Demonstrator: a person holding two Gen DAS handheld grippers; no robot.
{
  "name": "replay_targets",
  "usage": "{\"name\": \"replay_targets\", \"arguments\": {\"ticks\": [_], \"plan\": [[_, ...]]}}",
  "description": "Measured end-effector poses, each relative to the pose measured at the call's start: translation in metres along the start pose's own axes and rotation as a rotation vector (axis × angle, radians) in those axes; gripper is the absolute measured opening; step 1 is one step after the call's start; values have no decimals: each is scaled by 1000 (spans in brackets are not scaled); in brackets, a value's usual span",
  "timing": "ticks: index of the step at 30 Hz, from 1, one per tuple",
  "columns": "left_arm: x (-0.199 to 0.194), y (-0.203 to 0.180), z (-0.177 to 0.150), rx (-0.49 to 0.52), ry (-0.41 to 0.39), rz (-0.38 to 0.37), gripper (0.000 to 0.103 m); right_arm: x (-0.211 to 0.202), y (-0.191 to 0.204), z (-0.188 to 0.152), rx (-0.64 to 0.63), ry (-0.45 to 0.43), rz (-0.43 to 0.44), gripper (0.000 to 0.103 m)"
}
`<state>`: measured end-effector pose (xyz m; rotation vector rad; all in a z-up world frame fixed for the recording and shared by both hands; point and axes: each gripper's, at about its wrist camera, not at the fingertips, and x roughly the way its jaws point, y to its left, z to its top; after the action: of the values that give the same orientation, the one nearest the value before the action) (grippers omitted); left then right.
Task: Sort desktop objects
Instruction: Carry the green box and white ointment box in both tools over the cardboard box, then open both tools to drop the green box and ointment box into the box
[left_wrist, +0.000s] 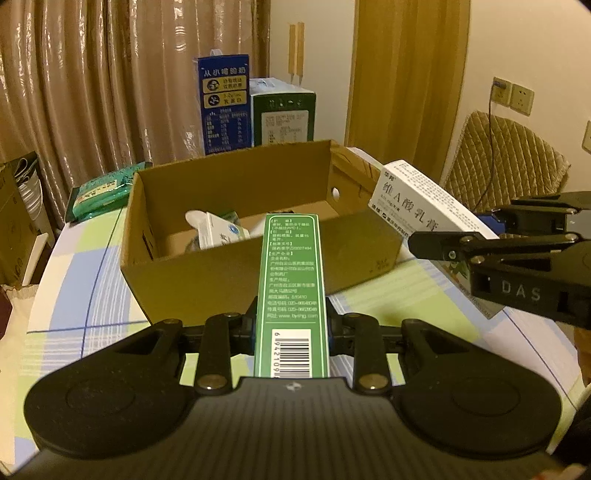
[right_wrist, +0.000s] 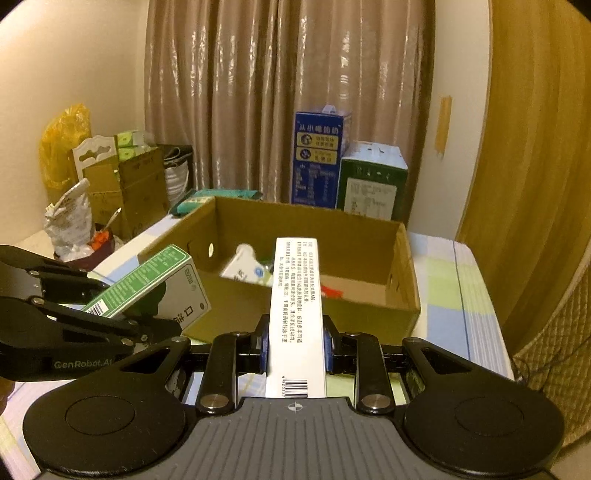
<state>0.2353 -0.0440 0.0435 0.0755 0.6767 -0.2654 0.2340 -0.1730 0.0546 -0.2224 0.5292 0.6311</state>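
The left gripper clamps a green box; the right gripper clamps a white box. The cardboard box sits just ahead and below. Each should clear the near wall before letting go, one after the other.

"DAS" on right gripper; "GenRobot.AI" on left gripper
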Motion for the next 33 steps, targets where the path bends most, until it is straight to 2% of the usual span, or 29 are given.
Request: {"name": "replay_targets", "arguments": {"ticks": [14,20,31,33], "plan": [[33,37,56,-14,10,3,25,43,-30,48,-28,-3,-30,23],[53,57,81,-49,8,10,25,70,-51,66,11,10,-45,23],[104,70,112,-106,-9,6,26,117,-68,76,60,37,-51,23],[113,72,115,-131,-21,7,31,123,-69,75,70,44,-51,23]]}}
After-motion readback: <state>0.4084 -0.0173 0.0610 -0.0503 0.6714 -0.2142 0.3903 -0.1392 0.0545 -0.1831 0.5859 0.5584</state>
